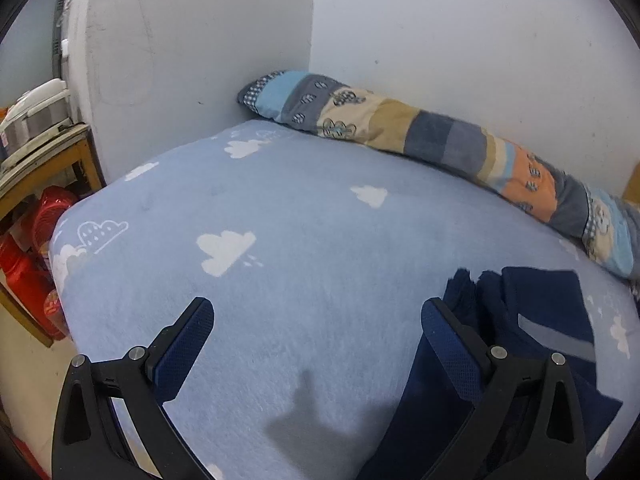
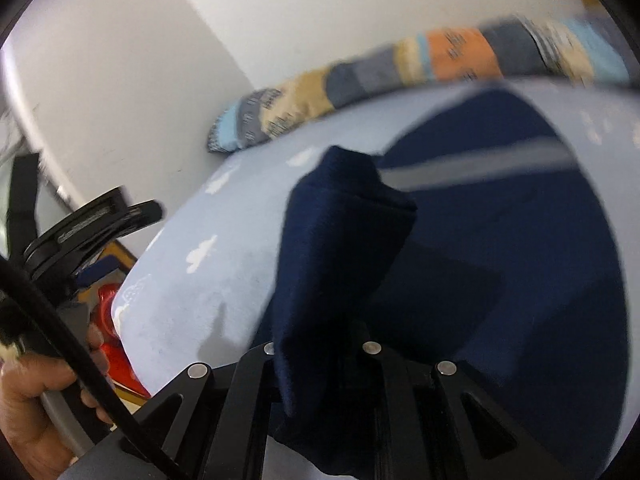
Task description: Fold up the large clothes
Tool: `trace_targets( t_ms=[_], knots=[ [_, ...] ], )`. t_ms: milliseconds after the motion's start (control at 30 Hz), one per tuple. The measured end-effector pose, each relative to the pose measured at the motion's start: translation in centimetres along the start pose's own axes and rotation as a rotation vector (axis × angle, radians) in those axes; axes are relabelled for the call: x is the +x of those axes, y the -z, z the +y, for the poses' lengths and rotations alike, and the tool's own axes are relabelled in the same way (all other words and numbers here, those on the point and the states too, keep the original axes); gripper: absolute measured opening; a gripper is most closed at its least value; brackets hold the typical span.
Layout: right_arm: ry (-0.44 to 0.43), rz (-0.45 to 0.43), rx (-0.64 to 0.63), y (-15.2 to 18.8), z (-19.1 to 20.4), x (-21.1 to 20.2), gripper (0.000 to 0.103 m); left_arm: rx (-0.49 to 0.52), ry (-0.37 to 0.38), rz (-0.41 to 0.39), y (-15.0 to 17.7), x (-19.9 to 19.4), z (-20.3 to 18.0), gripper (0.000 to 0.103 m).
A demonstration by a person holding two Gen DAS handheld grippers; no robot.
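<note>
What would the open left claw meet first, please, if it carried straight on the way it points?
Probably the light blue cloud-print bed sheet, bare between the left claw fingers; depth is uncertain.

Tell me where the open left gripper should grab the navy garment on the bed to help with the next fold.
Probably the far frayed-looking corner of the navy garment, just past the left gripper. That edge lies flat and free on the blue cloud sheet, so come in low from the bare sheet side and pinch the edge. The right gripper is already shut on another bunched part.
</note>
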State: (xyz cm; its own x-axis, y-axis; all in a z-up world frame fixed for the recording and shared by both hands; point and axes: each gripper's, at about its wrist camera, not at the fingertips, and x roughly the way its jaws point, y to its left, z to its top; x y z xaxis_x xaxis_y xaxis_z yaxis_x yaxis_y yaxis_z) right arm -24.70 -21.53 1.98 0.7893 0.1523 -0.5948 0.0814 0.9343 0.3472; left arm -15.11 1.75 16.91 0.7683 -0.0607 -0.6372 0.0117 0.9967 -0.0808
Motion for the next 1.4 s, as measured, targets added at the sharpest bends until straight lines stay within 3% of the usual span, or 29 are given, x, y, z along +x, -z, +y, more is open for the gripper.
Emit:
trace_targets(
  t_ms=[67,167,233,367,433,467,633,700,767,900,1000,1100,1167,1233,1300,1400],
  knots=[
    [0.03,-0.01,-0.114,0.6,1.9,0.4,0.01,-0.015,-0.012,-0.006,-0.1,0.0,0.1,0.103],
    [0.151,0.14,-0.275,3.3,3.5,4.8,0.01,-0.026,-0.013,0.016,-0.1,0.6,0.2,0.103],
    [0.184,0.149,-0.312,4.3,3.4,5.8,0.013,-0.028,-0.003,0.032,0.0,0.9,0.2,0.103],
    [0.235,0.181,-0.48,4.8,5.8,5.9,0.04,-0.028,0.0,0.036,0.2,1.0,0.3,0.103],
    [0.196,0.177,-0.529,5.1,6.4,4.9,0.064,-0.047,0.009,0.046,0.2,1.2,0.5,0.103],
    [0.149,0.187,-0.54,5.1,6.3,4.2,0.066,-0.056,0.02,0.055,0.2,1.4,0.6,0.103],
    [-0.143,0.326,-0.494,6.2,4.5,0.4,0.066,-0.069,0.078,0.095,0.6,1.7,0.5,0.103],
    [-0.175,0.31,-0.45,5.5,3.3,-2.0,0.066,-0.058,0.109,0.104,0.8,1.7,-0.1,0.103],
    [-0.159,0.229,-0.39,3.8,1.5,-4.9,0.066,-0.032,0.135,0.116,1.0,1.7,-0.9,0.103],
    [-0.033,0.063,-0.255,0.5,-4.0,-8.9,0.063,0.059,0.232,0.113,1.6,0.9,-3.8,0.103],
    [0.044,0.063,-0.189,-0.3,-6.9,-8.3,0.03,0.178,0.351,0.112,2.9,-0.2,-6.9,0.103],
    [0.007,0.086,-0.12,0.3,-8.8,-6.9,0.026,0.299,0.44,0.159,5.2,-0.4,-9.7,0.103],
    [0.031,0.107,-0.144,0.4,-8.7,-6.0,0.026,0.371,0.412,0.215,6.8,0.7,-10.9,0.103],
    [0.073,0.144,-0.168,1.2,-8.7,-5.3,0.026,0.453,0.265,0.32,9.2,3.5,-11.3,0.103],
    [0.07,0.179,-0.17,1.6,-8.8,-3.9,0.027,0.47,0.136,0.381,10.5,5.9,-10.5,0.103],
    [0.054,0.255,-0.178,2.6,-10.1,-2.5,0.027,0.374,0.148,0.389,9.7,6.5,-9.0,0.103]
  ],
)
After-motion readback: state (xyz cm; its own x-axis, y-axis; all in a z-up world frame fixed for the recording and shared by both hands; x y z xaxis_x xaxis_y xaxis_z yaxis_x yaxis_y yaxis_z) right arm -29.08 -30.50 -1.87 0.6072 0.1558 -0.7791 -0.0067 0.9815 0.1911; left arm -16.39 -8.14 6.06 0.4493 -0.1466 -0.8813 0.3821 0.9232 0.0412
